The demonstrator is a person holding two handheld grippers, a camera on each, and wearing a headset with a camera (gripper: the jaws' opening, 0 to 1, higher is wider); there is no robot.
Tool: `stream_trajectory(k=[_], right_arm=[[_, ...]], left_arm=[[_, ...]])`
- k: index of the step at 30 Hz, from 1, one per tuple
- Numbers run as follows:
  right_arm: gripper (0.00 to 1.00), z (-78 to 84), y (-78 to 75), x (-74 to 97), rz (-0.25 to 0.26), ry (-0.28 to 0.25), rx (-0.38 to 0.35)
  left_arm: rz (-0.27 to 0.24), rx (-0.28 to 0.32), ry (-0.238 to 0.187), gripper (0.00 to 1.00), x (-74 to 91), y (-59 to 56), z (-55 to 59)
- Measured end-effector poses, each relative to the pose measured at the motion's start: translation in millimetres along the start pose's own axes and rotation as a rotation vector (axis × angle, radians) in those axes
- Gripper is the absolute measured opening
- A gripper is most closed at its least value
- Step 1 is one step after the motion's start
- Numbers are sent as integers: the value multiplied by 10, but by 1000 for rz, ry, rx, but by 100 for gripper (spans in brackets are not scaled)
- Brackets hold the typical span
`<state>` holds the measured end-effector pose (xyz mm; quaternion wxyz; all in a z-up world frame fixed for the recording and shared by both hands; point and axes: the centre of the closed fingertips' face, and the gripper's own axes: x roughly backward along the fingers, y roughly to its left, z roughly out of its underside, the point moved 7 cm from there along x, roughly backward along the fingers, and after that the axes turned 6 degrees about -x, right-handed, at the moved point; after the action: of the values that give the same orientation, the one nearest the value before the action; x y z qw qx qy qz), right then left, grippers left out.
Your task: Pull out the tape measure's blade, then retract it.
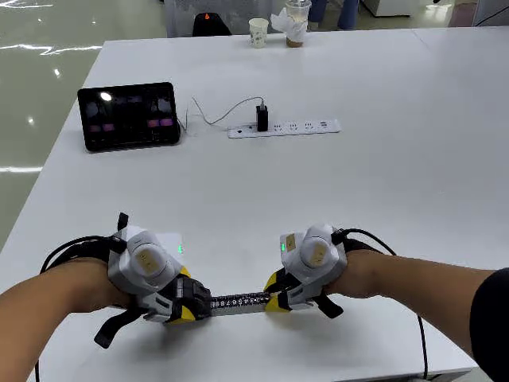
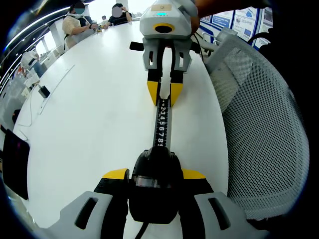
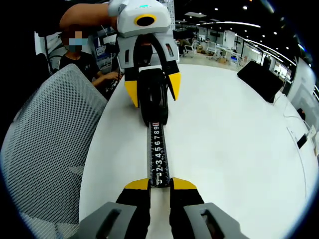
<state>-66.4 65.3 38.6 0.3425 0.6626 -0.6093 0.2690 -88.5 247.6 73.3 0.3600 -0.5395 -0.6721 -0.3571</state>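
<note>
My left gripper [image 1: 189,304] is clamped on the case [image 2: 155,186], low over the table's [image 1: 318,183] near edge. The right gripper [image 3: 160,184] pinches the blade [image 3: 157,149] tip, with a short length out. Extension looks barely begun. I'd draw right steadily, in line with the case, blade flat, case anchored, so the tip doesn't slip.

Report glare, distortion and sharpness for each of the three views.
Head view: even light, glare streaks on the floor, lamp reflections on the tablet. Left gripper view: fisheye bows the table edge; the tape measure case near the lens is dark, with little detail. Right gripper view: blade numerals sharp; bright ceiling lamps against a dark background.
</note>
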Motion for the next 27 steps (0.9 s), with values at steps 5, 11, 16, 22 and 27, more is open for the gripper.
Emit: stream_trajectory(k=[5,11,16,22,27], right_arm=[[11,25,-11,23,3,6,4],[10,66,-21,49,7,11,6],[10,97,-24,71,9,13,6],[10,133,-29,96,12,15,7],[10,161,-31,124,14,18,9]], left_arm=[[1,0,2,33,-1,0,-1],[0,-1,1,33,2,-9,1],[1,0,2,33,-2,-10,2],[-1,0,0,33,-3,-5,-1],[-1,0,1,33,-3,-6,-4]])
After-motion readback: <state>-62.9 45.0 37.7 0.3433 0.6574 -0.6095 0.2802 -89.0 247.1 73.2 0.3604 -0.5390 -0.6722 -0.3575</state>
